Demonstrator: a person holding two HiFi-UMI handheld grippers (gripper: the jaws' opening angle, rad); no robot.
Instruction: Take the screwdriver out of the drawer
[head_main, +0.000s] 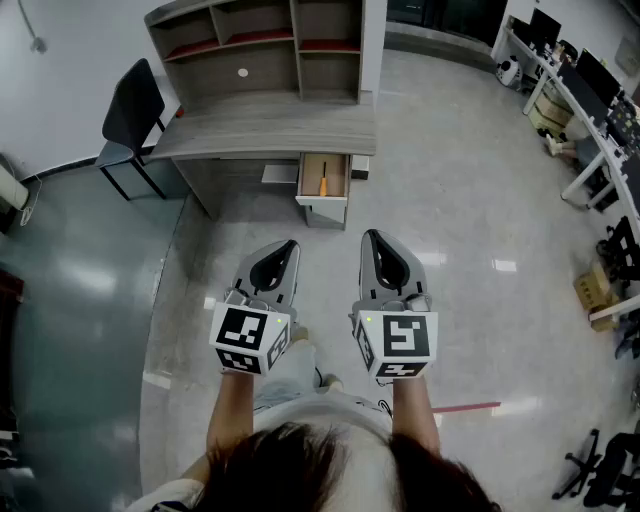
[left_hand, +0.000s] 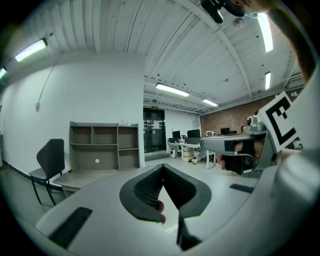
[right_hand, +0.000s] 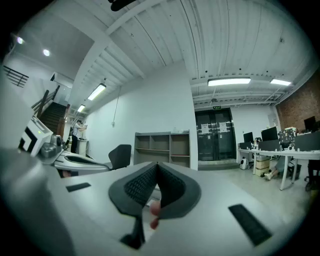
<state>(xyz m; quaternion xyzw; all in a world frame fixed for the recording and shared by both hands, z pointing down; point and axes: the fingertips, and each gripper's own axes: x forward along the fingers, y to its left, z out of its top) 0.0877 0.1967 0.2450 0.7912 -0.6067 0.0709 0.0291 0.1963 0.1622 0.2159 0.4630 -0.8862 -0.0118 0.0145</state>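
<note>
Nearest the camera, the person's two forearms hold the tools out side by side, each capped by a white cube with black square markers. Ahead of the cubes, the grey-and-black left gripper (head_main: 289, 245) and its twin, the right gripper (head_main: 372, 236), both point toward the grey wooden desk with a shelf unit on top (head_main: 270, 125), still well short of it over bare polished floor. Each gripper's own view shows the ribbed black jaws pressed together at their tips with nothing between them, so both are closed and empty. Farther on, a pale wood-lined drawer (head_main: 322, 208) stands pulled out from under the desk's right end, and the orange-handled screwdriver with a dark shaft (head_main: 323, 178) lies lengthwise inside it, in plain sight. A black chair (head_main: 135, 105) stands at the desk's left end. By my reading, the step in hand is the approach: the drawer is already open and nothing is gripped yet. The next move likely calls for closing the gap to the desk, tipping one gripper down over the drawer, spreading its jaws and setting them across the orange handle before squeezing.
</note>
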